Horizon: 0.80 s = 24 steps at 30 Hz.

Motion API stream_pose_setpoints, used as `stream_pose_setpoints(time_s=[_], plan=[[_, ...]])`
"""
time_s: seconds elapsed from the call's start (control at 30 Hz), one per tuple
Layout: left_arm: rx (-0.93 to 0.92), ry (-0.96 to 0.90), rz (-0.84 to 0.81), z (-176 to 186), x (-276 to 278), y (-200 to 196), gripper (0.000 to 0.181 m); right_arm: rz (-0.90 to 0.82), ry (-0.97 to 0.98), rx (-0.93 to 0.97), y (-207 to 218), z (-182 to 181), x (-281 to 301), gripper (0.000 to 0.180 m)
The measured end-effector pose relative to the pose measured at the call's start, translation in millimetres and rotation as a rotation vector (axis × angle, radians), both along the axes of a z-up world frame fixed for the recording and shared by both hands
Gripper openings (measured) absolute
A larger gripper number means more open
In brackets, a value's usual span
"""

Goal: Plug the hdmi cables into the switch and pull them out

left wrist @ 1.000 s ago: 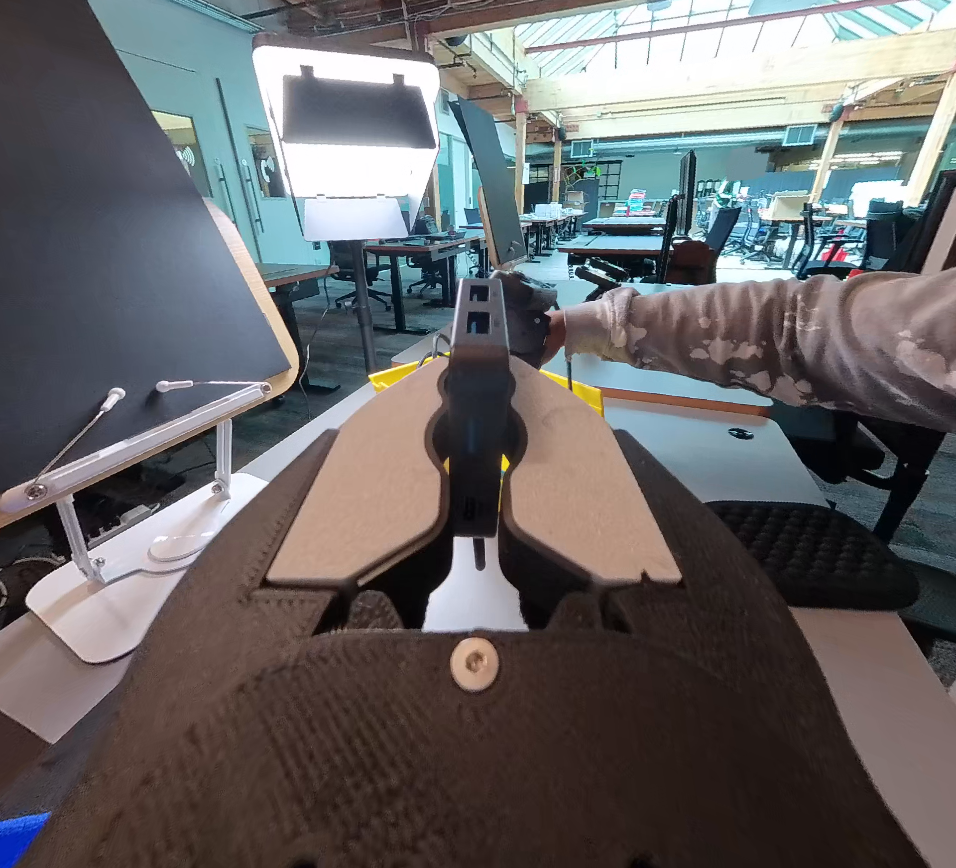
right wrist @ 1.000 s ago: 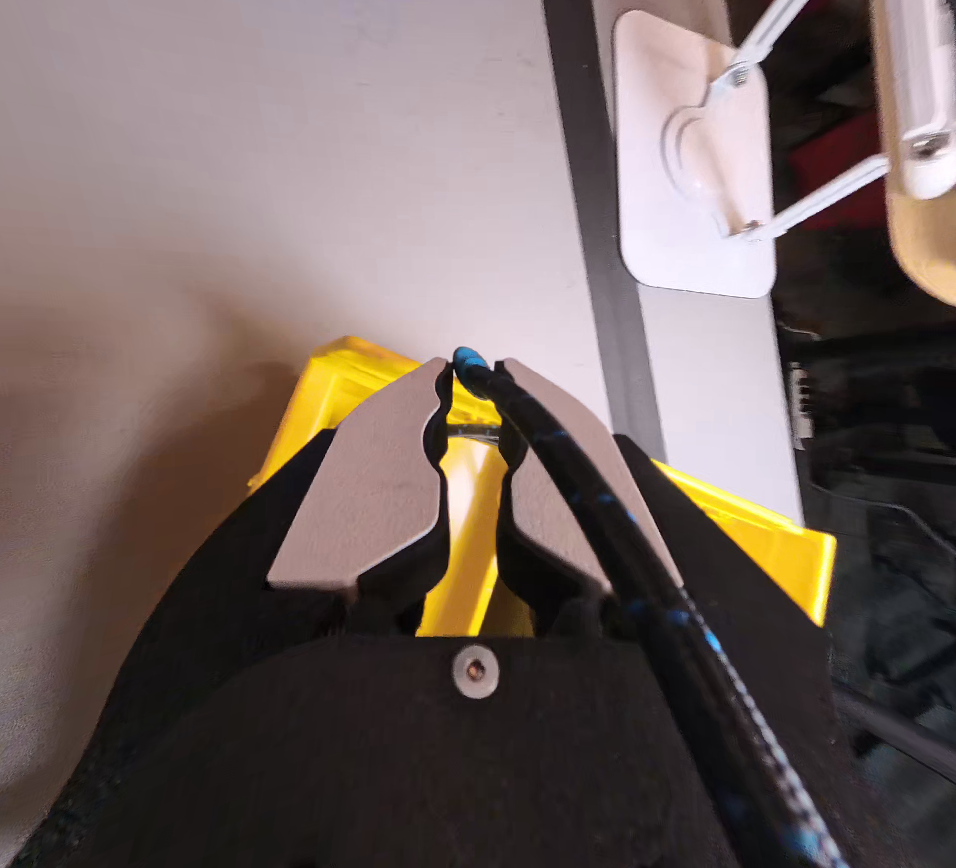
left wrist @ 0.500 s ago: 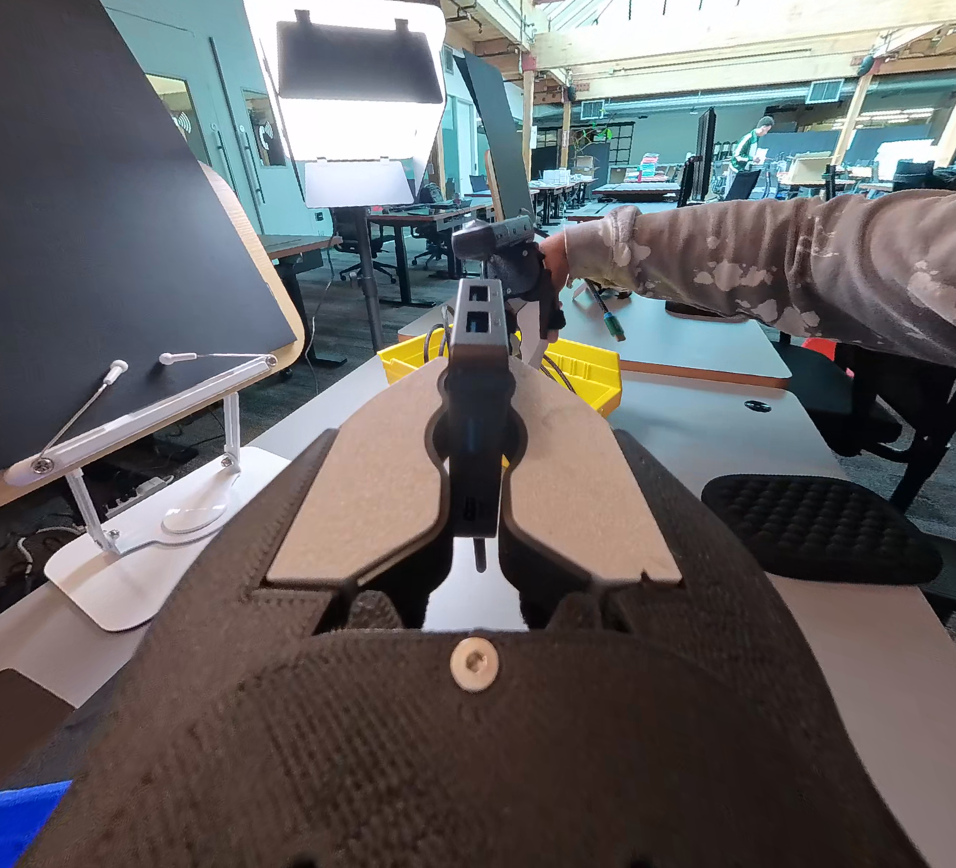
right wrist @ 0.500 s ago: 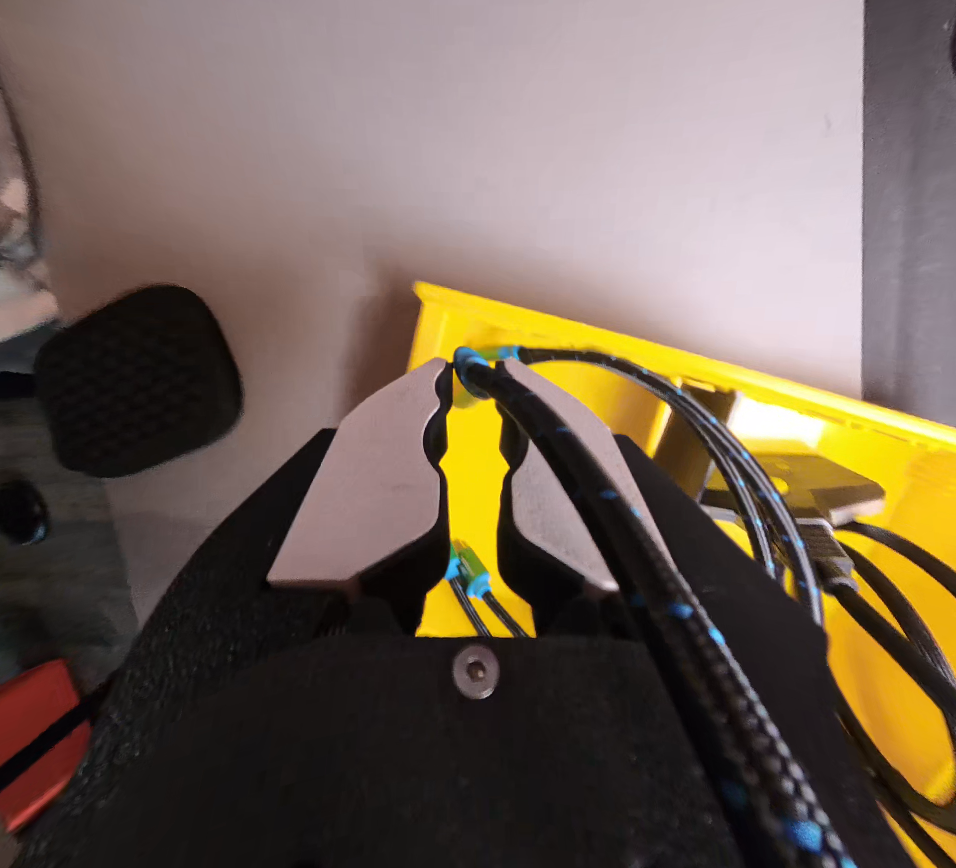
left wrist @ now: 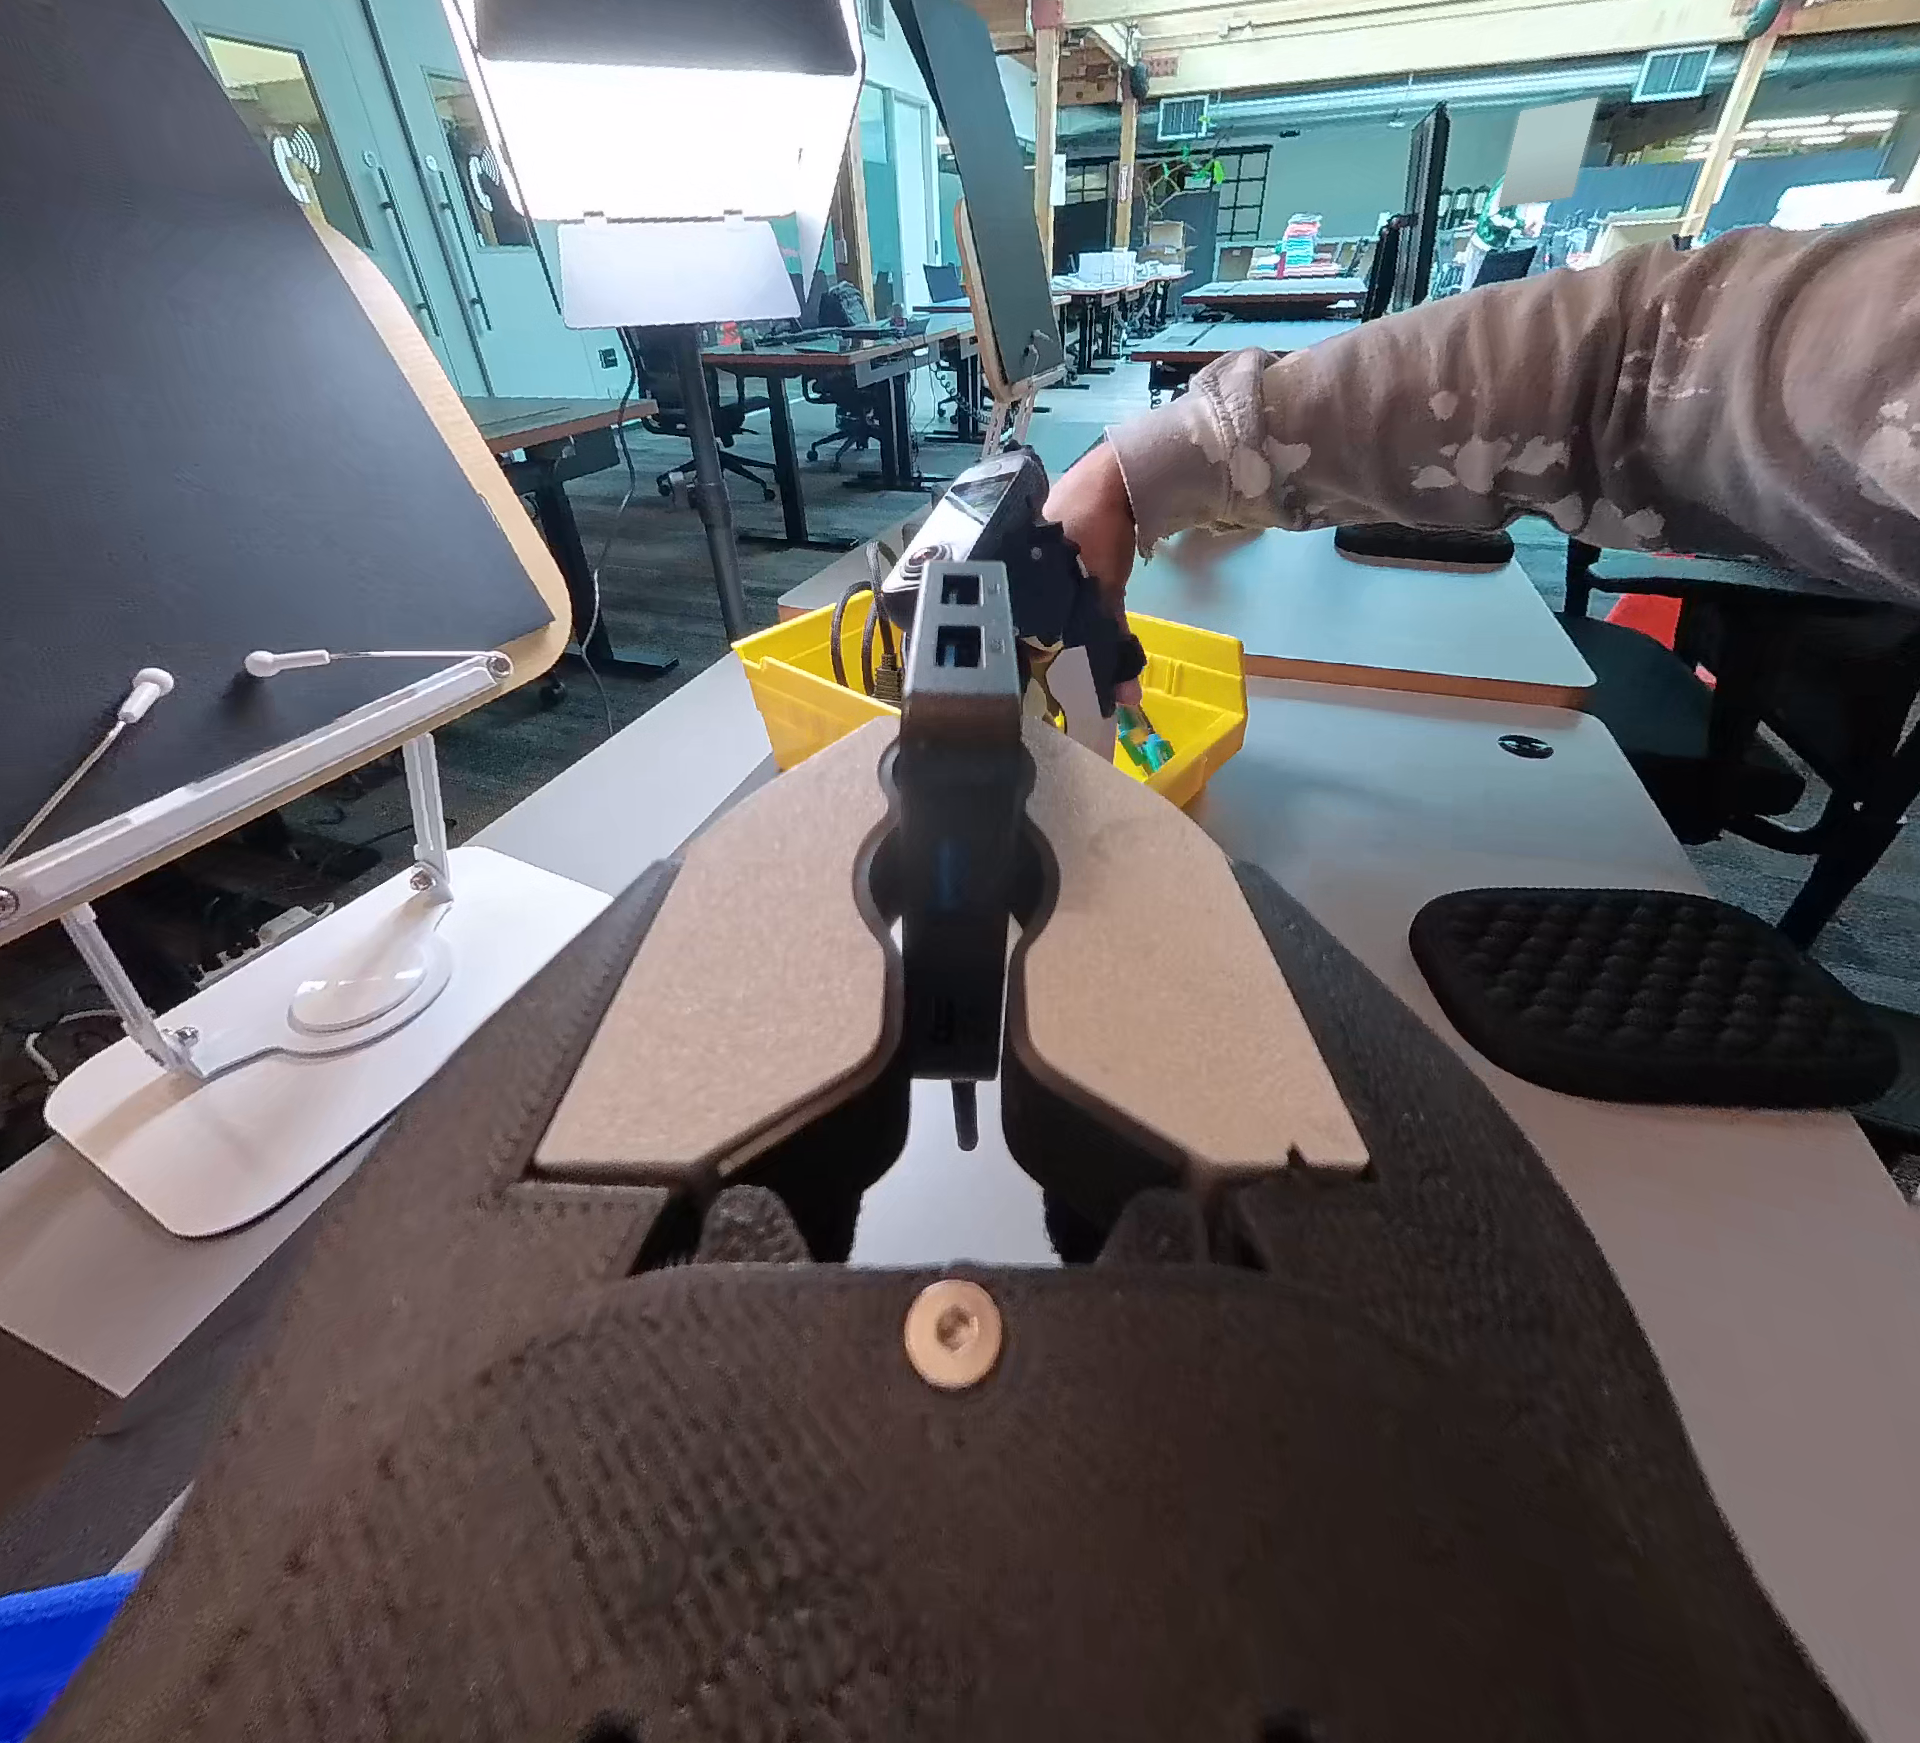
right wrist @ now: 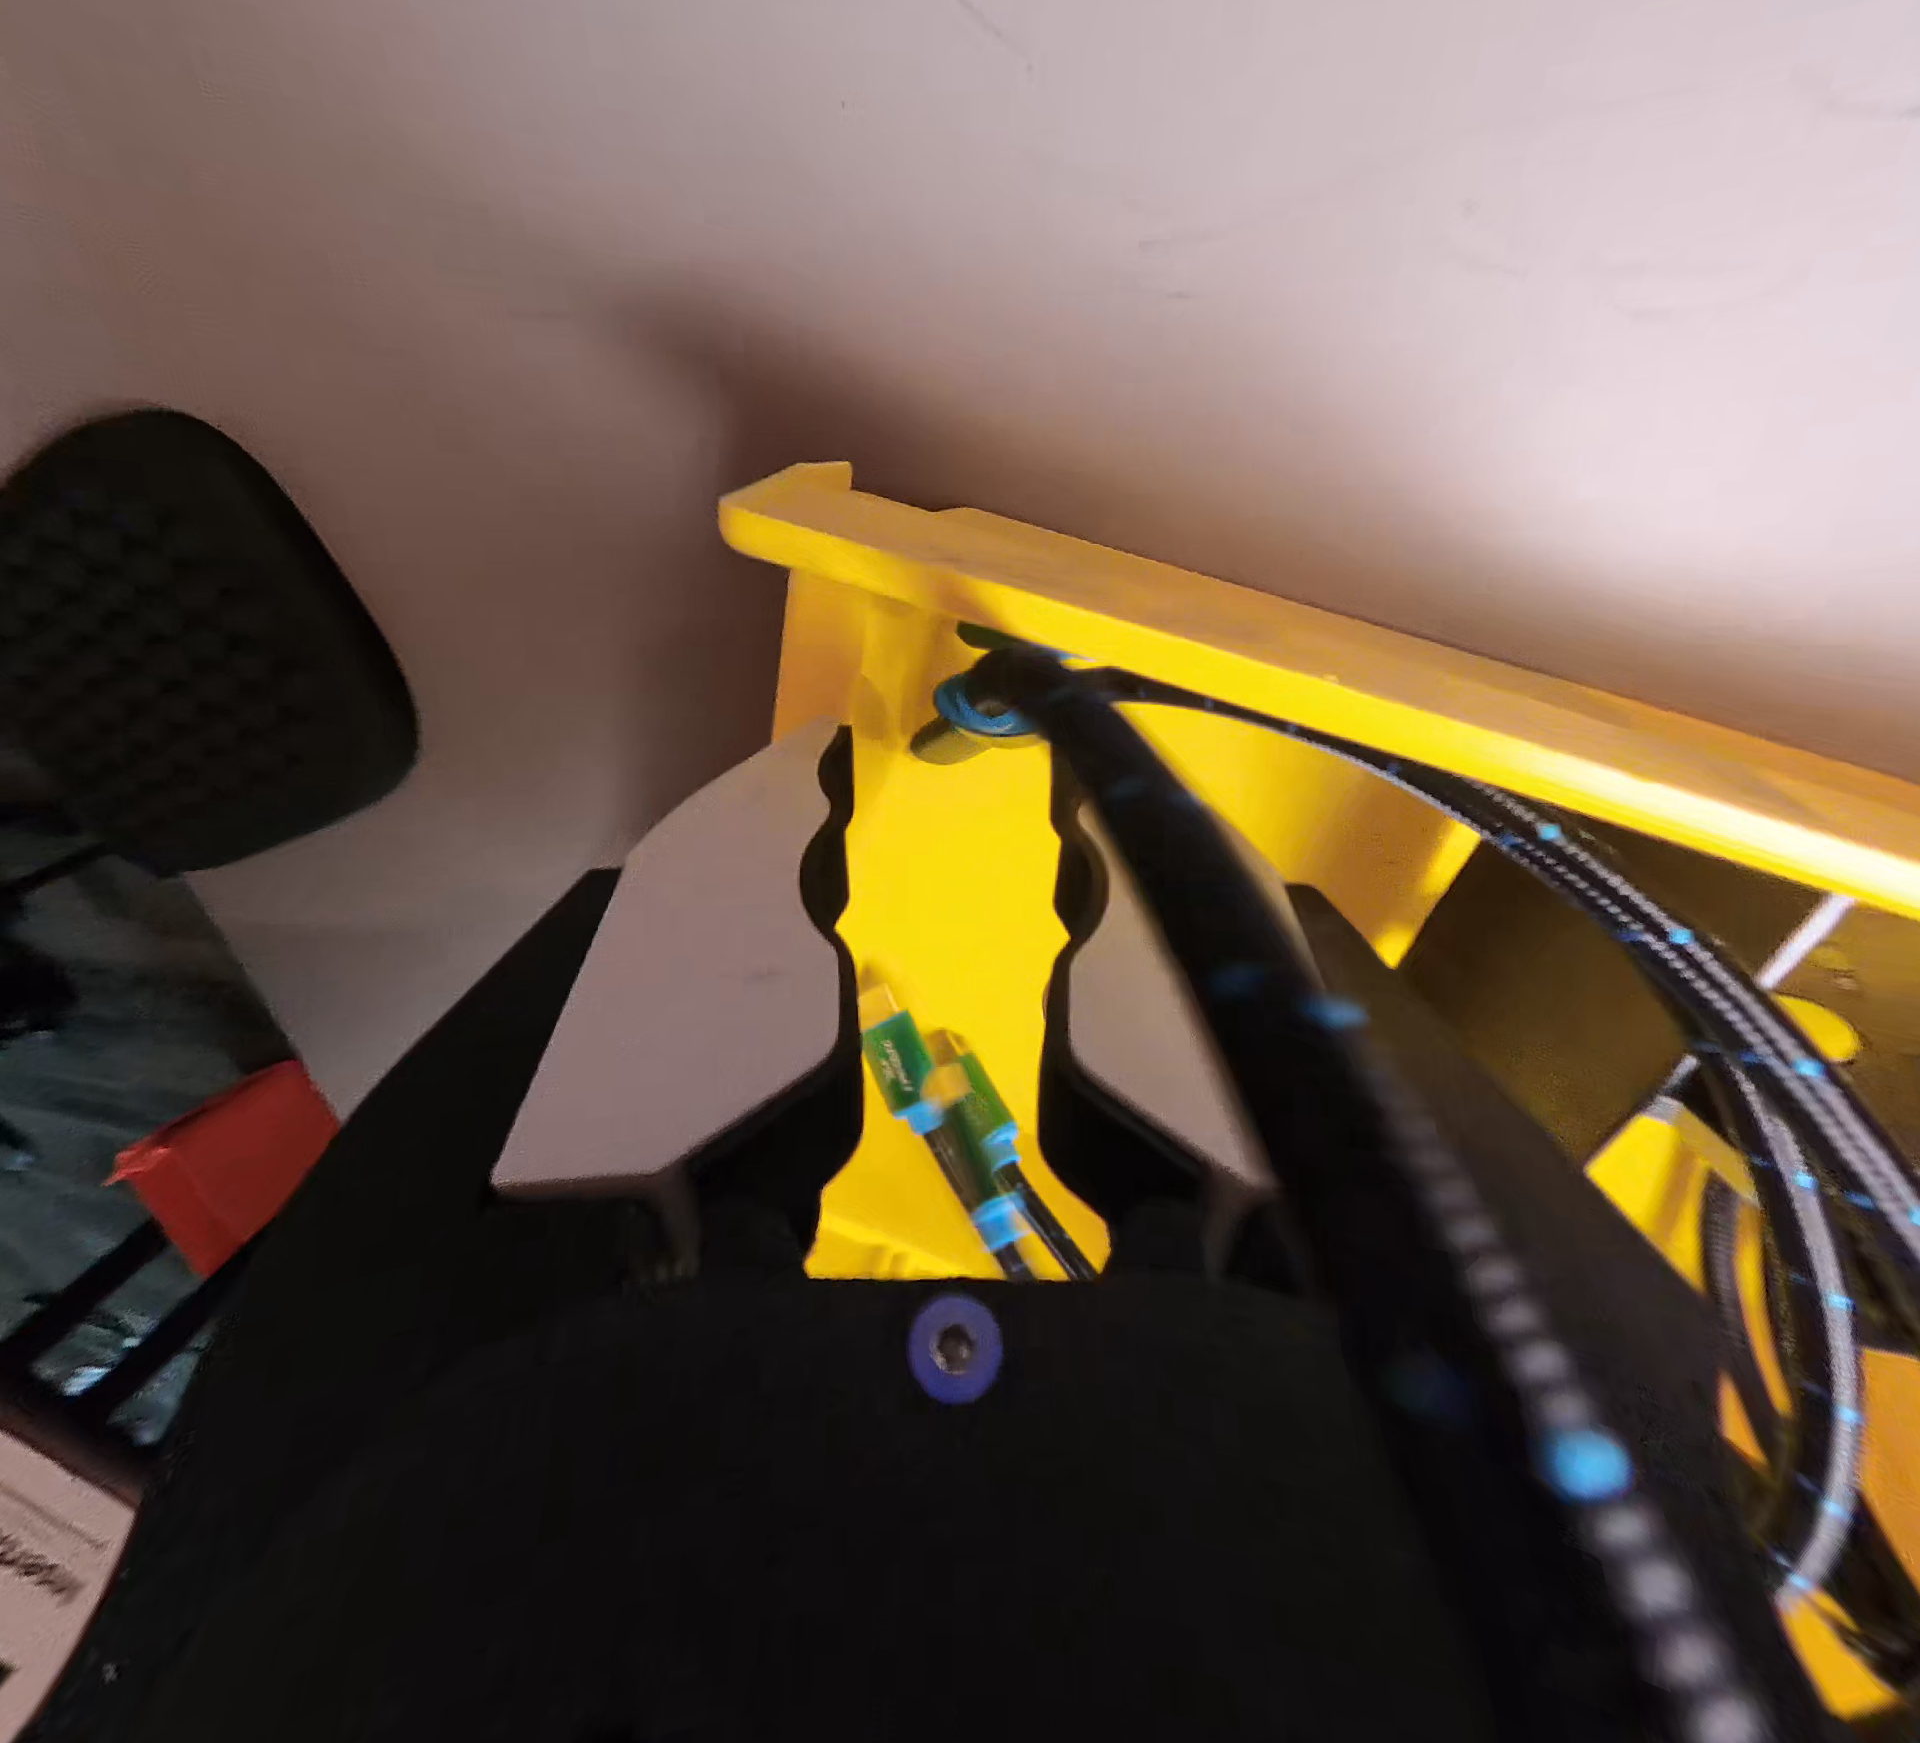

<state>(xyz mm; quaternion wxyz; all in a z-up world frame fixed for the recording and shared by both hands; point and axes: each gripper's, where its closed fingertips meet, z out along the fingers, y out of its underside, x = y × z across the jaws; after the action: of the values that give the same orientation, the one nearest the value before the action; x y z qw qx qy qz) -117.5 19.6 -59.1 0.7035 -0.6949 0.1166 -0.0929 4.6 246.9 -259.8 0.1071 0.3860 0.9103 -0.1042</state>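
The left gripper, with its broad grey metal fingers, is clamped on the dark grey box-shaped HDMI switch, which stands up between the jaws with two empty rectangular ports facing the camera at its far end. Beyond it on the pale grey table sits the yellow plastic bin, and the right gripper, held by a person's hand coming out of a mottled beige sleeve, reaches down into that bin. From the right wrist view, the right gripper has its jaws spread apart, with the yellow floor of the bin showing in the gap; nothing is held between them. A black braided HDMI cable with blue flecks lies across the top of the right finger, its blue-ringed end resting in the bin's corner just beyond the fingertips. Two green-bodied connectors lie side by side on the bin floor between the jaws, and more loops of braided cable fill the right part of the bin. A black textured pad rests on the table well apart from the bin, and a white stand holding a dark board is at the table's left edge.
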Motion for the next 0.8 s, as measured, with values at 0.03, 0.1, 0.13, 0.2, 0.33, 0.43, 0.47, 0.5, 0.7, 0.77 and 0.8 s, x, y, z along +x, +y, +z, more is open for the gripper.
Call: stream_pose_setpoints(time_s=[0.03,0.1,0.13,0.2,0.33,0.43,0.47,0.5,0.7,0.77,0.8], plan=[[-0.002,0.000,0.001,-0.8,-0.4,0.4,0.015,-0.027,-0.012,-0.020,-1.0,0.7,0.0,0.037],[-0.006,-0.001,0.001,-1.9,-1.2,0.8,0.015,-0.084,-0.026,-0.071,-3.9,5.4,-0.1,0.037],[-0.007,-0.002,0.001,-2.3,-1.5,0.9,0.015,-0.117,-0.031,-0.098,-5.6,8.8,0.0,0.038],[-0.009,-0.004,0.002,-3.2,-2.2,1.2,0.015,-0.192,-0.041,-0.166,-10.7,15.9,1.2,0.039],[-0.017,-0.007,0.001,-5.7,-2.9,2.6,0.015,-0.282,-0.056,-0.108,-2.4,11.6,16.0,0.040],[-0.025,-0.002,0.002,-7.4,-2.1,3.6,0.015,-0.323,0.020,-0.085,1.5,14.3,22.3,0.044],[-0.026,0.001,0.002,-7.4,-1.6,3.8,0.015,-0.334,0.060,-0.090,1.4,18.5,22.8,0.044],[-0.026,0.005,0.003,-7.2,-1.0,3.9,0.015,-0.346,0.108,-0.091,1.6,23.9,22.5,0.044],[-0.025,0.012,0.001,-5.1,3.5,4.9,0.015,-0.434,0.517,-0.057,9.4,77.6,4.2,0.041],[-0.028,0.009,-0.011,-4.3,8.1,6.0,0.015,-0.451,0.685,-0.129,-8.7,104.7,-7.0,0.040],[-0.028,0.007,-0.022,-3.9,11.4,6.8,0.015,-0.447,0.774,-0.185,-23.7,119.5,-12.8,0.040]])
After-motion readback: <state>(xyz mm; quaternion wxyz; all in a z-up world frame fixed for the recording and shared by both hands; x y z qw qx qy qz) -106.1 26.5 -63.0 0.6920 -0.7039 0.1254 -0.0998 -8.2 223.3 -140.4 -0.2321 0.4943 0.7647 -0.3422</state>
